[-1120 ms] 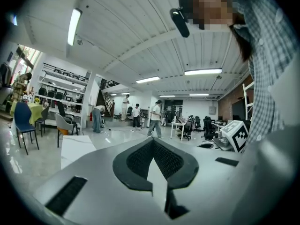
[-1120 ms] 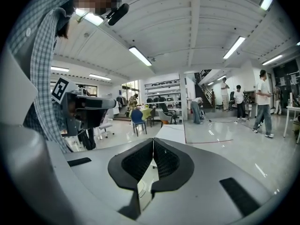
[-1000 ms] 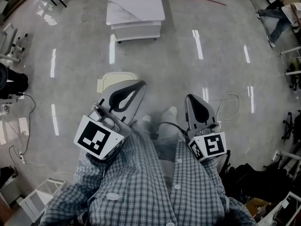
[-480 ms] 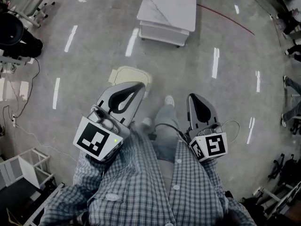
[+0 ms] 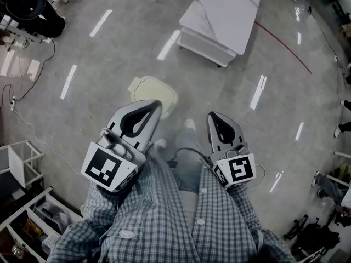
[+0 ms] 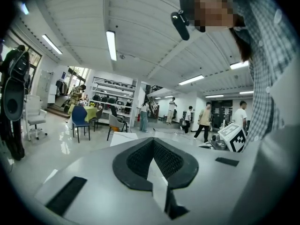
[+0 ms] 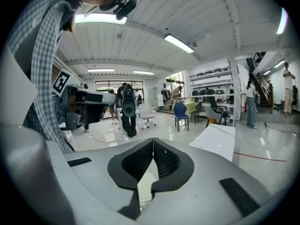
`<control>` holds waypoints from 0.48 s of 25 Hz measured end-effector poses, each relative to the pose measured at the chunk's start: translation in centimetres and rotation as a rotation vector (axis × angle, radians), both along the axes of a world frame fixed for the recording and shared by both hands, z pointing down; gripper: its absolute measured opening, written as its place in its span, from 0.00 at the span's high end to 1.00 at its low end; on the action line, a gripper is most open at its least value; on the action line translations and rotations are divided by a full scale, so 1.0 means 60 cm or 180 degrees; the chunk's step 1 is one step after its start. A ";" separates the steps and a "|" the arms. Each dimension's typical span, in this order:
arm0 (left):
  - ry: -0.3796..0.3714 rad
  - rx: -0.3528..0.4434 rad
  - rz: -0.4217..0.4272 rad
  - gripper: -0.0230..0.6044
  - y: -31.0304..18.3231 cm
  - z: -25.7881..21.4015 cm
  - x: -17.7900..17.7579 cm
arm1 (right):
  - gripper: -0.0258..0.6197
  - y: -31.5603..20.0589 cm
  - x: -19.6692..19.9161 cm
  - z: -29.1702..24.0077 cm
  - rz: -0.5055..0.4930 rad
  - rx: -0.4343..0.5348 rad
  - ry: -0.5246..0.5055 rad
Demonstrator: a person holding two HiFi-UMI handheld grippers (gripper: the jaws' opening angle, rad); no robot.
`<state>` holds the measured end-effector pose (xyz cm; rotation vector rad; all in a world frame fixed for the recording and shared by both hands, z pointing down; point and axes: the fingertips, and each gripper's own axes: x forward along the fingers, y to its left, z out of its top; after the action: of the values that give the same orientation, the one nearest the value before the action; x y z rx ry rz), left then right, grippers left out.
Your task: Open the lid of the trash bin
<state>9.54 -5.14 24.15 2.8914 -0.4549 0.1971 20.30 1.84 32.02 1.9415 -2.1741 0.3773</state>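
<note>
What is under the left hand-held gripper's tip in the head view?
The trash bin's pale lid, apparently shut. The left hand-held gripper covers its near edge, and the body of the bin beneath the lid cannot be seen.

Plaid shirt (image 5: 164, 212); grey left tool (image 5: 155, 104) & right tool (image 5: 211, 115), b/w marker cubes (image 5: 104, 169).

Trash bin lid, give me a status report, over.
Left tongs shut, empty; right tongs shut, empty. Trash bin lid down, untouched, just beyond the left tongs. No obstacle seen.
</note>
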 end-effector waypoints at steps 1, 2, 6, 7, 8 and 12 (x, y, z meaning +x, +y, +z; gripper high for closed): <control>-0.0054 -0.0042 -0.0090 0.96 -0.004 0.008 0.000 | 0.93 -0.009 0.004 0.006 -0.0105 -0.0042 -0.0001; -0.0077 -0.0078 -0.0194 0.96 -0.008 0.014 0.000 | 0.93 -0.018 0.008 0.012 -0.0222 -0.0081 0.0001; -0.0055 -0.0142 -0.0546 0.96 -0.021 0.033 -0.007 | 0.93 -0.046 0.011 0.050 -0.0609 -0.0241 0.0056; -0.0095 -0.0180 -0.0623 0.96 -0.023 0.042 -0.011 | 0.93 -0.052 0.010 0.060 -0.0684 -0.0277 0.0074; -0.0119 -0.0222 -0.0713 0.96 -0.024 0.049 -0.016 | 0.93 -0.059 0.008 0.069 -0.0772 -0.0300 0.0092; -0.0140 -0.0302 -0.1043 0.96 -0.025 0.071 -0.034 | 0.93 -0.081 -0.006 0.105 -0.1161 -0.0388 0.0157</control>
<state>7.50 -6.67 28.43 2.6752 -0.8903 0.2221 19.95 -3.03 38.31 1.4370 -2.3481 0.3826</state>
